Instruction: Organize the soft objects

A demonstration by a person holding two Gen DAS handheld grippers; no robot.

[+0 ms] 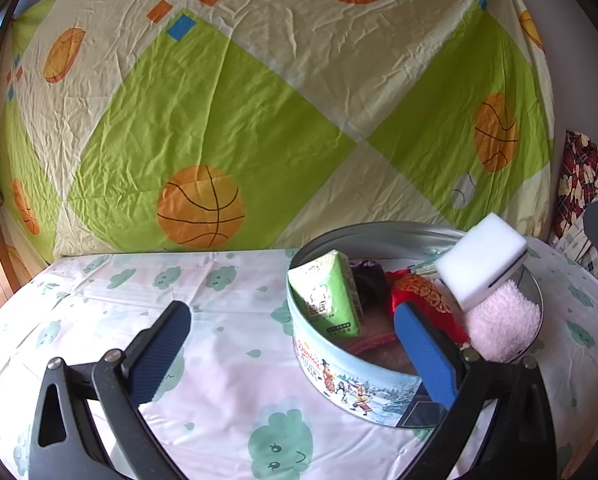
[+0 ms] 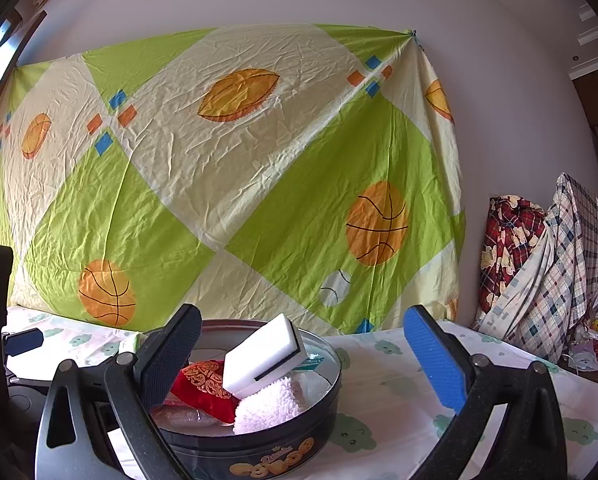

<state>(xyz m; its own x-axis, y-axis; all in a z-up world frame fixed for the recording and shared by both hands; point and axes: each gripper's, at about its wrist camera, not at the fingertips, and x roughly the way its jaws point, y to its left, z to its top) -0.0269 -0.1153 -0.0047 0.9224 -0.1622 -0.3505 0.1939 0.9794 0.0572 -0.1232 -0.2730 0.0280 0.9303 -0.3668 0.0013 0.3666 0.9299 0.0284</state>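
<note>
Both tools, left [image 1: 295,356] and right [image 2: 307,364], gape empty near tin [image 1: 339,376]. Sponge [image 1: 481,260] leans high on tin's pile; a nudge likely tips it out.

Round cookie tin [image 1: 351,380], open, upright on the cloud-print cloth, holds all the soft items. White sponge [image 1: 481,262] with a dark strip on its side sits tilted on top, leaning on the pink fluffy towel [image 1: 505,326]. Red embroidered pouch [image 1: 423,296] in the middle. Green tissue pack [image 1: 327,294] stands tilted against the tin's left wall.
</note>
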